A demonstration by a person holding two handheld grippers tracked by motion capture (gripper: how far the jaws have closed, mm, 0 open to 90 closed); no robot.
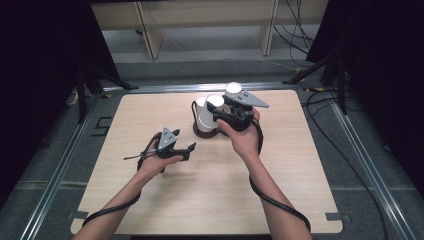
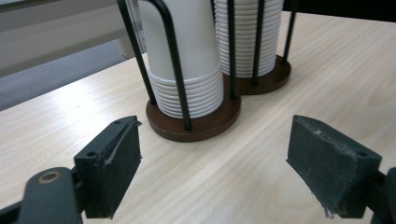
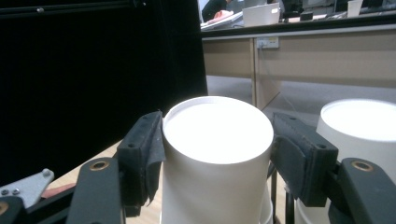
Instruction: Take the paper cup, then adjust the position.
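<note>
Stacks of upturned white paper cups [image 1: 205, 119] stand in a black wire rack on a brown wooden base [image 1: 204, 133] at the table's far middle. My right gripper [image 1: 216, 117] reaches in from the right. In the right gripper view, its pads [image 3: 144, 149] press both sides of the top cup [image 3: 217, 135], so my right gripper [image 3: 217, 144] is shut on it. A second stack [image 3: 359, 126] stands beside it. My left gripper [image 1: 191, 151] hovers low over the table, left of the rack, and is open [image 2: 212, 158] and empty. It faces the nearer stack [image 2: 187, 56] and the base [image 2: 201, 127].
The light wood table [image 1: 210, 195] has bare room in front and on both sides. Cables [image 1: 280, 205] trail from both grippers along the forearms. Black curtains flank the table, and wooden desks [image 1: 210, 15] stand behind it.
</note>
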